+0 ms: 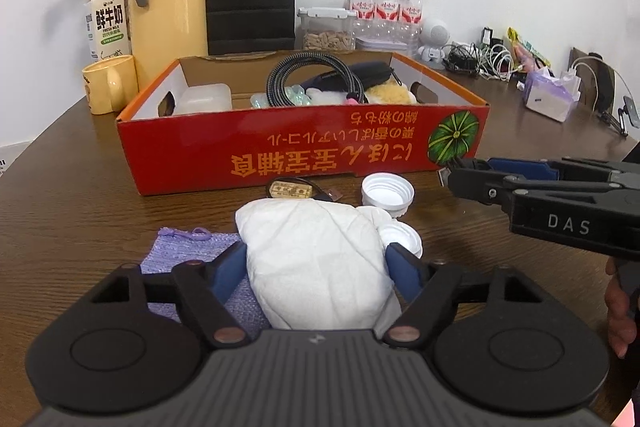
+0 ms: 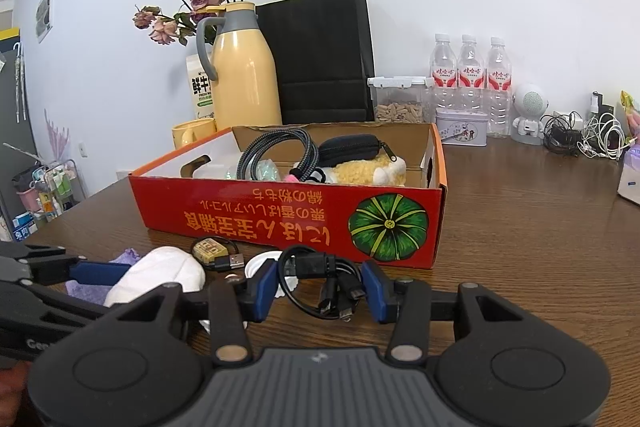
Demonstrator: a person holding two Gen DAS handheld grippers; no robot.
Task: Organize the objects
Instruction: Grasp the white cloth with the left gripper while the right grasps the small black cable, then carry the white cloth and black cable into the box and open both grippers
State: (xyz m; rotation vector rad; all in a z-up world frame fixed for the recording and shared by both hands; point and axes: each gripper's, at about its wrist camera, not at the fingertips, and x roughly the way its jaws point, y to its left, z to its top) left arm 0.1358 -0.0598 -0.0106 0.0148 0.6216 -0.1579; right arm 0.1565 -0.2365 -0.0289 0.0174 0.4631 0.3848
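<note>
Left gripper (image 1: pixel 318 267) jaws half-spread, right gripper (image 2: pixel 322 285) jaws narrowed, both angled downward.

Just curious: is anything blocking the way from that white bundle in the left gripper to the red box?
Only small things: a tag and a white cap lie between the white bundle and the red box, whose near wall must be cleared.

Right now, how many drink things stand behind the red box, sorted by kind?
Water bottles: 3
Yellow jug: 1
Yellow cup: 1
Milk carton: 1
Total: 6
</note>
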